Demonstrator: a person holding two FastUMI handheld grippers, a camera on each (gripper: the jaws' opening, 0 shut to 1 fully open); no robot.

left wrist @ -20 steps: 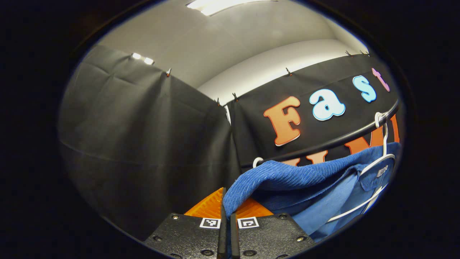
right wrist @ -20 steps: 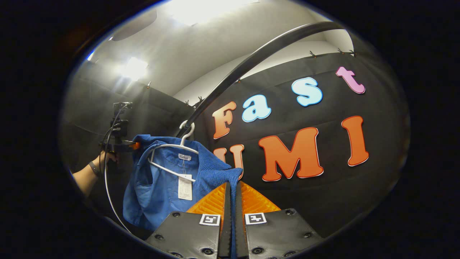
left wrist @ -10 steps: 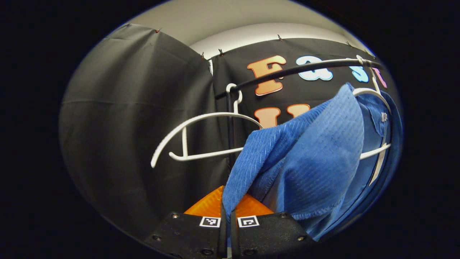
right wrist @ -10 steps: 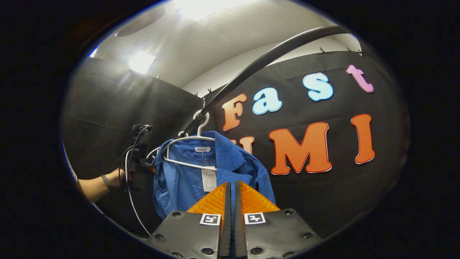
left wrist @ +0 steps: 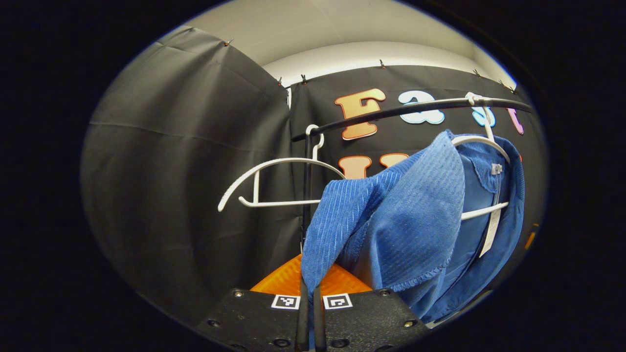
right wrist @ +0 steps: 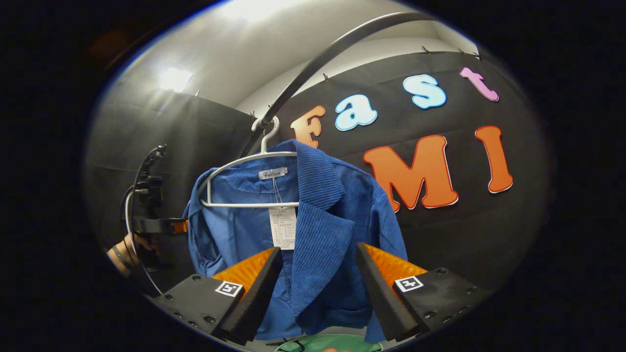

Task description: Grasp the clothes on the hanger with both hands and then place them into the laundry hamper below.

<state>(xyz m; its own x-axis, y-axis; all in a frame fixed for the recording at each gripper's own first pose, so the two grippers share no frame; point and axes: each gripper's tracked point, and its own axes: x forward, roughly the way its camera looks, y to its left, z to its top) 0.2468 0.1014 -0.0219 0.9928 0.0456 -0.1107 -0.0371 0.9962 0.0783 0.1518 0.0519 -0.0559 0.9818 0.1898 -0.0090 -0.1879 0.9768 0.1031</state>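
A blue corduroy jacket [right wrist: 318,220] hangs on a white hanger [right wrist: 244,159] from the black rail [right wrist: 318,58]. My right gripper [right wrist: 318,274] is open, and the jacket's front flap shows between its spread fingers, unpinched. In the left gripper view, my left gripper [left wrist: 308,298] is shut on a fold of the jacket [left wrist: 415,220], which is pulled off the left end of its hanger [left wrist: 481,142]. The right gripper view shows the left gripper [right wrist: 161,226] at the jacket's left edge, held by a hand [right wrist: 122,247]. A green hamper rim [right wrist: 327,342] lies below the jacket.
An empty white hanger [left wrist: 274,168] hangs on the rail [left wrist: 415,110] by the rack's upright post [left wrist: 306,195], left of the jacket. A white tag [right wrist: 282,227] dangles from the collar. Black cloth walls close in behind and to the left.
My right gripper has opened and let go of the jacket's edge, and the flap has dropped back against the hanging jacket. The left gripper keeps its hold.
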